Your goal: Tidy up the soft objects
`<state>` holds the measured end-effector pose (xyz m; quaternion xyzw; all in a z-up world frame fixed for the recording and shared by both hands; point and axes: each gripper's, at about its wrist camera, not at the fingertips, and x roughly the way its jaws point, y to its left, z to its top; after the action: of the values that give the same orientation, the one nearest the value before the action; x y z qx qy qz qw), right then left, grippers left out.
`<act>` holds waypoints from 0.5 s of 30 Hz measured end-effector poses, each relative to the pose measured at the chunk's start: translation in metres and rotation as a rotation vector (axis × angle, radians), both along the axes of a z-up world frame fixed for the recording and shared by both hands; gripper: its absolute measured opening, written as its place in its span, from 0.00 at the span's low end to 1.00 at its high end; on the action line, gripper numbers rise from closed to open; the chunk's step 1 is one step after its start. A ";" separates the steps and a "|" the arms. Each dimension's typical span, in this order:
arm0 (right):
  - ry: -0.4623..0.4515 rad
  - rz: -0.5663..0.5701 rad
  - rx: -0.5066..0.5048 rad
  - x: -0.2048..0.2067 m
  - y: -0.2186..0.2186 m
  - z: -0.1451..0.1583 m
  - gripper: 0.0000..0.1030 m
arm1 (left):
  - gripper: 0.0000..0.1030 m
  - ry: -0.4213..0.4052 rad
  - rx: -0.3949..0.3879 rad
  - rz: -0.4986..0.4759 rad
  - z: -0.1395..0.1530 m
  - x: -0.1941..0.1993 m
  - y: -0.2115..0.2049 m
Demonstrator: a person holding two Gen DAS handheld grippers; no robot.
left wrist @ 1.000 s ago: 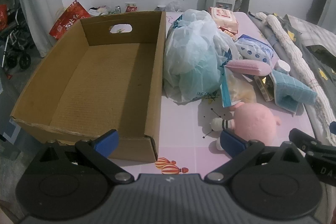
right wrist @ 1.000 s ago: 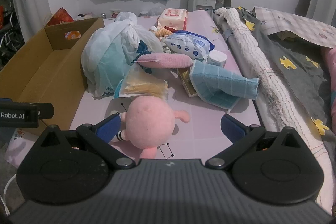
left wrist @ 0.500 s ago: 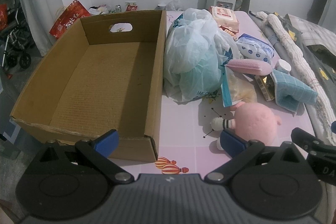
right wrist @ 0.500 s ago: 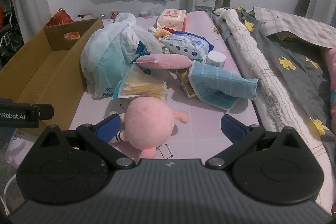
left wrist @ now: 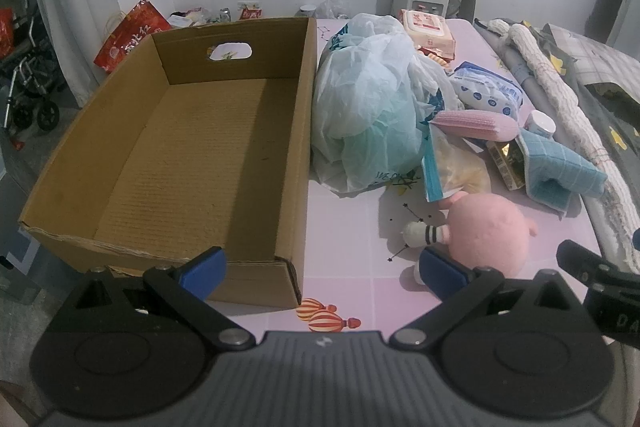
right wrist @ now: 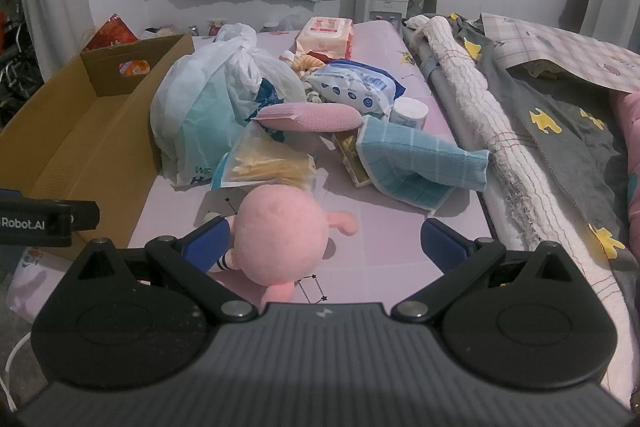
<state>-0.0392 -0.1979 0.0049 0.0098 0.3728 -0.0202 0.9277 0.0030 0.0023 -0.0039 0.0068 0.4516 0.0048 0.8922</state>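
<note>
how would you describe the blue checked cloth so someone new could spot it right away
Start at the big cardboard box on the pink table's left, then go right past the white plastic bag. The blue checked cloth lies folded near the table's right edge, beside the pink plush toy. It alone has a pale grid pattern.

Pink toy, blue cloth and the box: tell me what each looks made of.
Pink toy: plush fabric, matte and fuzzy, seemingly stuffed given its rounded shape. Blue cloth: woven or terry textile with a pale grid pattern, folded softly. Box: brown corrugated cardboard, dull, ribbed floor, frayed front edge.
</note>
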 end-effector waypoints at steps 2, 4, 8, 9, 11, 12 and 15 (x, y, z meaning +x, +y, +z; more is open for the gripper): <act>0.000 -0.003 -0.002 0.000 -0.001 0.000 0.99 | 1.00 0.001 0.002 0.001 0.000 0.000 0.000; 0.001 -0.003 -0.001 0.000 -0.001 0.000 0.99 | 1.00 0.003 0.002 0.002 -0.002 0.001 0.000; 0.002 -0.005 -0.001 0.001 -0.002 -0.001 0.99 | 1.00 0.003 0.003 0.001 -0.002 0.002 0.000; 0.002 -0.004 -0.002 0.001 -0.002 -0.001 0.99 | 1.00 0.004 0.002 0.002 -0.002 0.002 0.001; 0.003 -0.004 -0.001 0.002 -0.003 -0.002 0.99 | 1.00 0.005 0.002 0.002 -0.002 0.002 0.001; 0.003 -0.003 -0.003 0.002 -0.002 -0.003 0.99 | 1.00 0.005 0.002 0.002 -0.003 0.002 0.001; 0.005 -0.002 -0.006 0.003 -0.001 -0.004 0.99 | 1.00 0.008 0.003 0.004 -0.003 0.003 0.002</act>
<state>-0.0364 -0.1991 0.0005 0.0072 0.3748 -0.0221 0.9268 0.0060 0.0039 -0.0072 0.0074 0.4551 0.0072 0.8904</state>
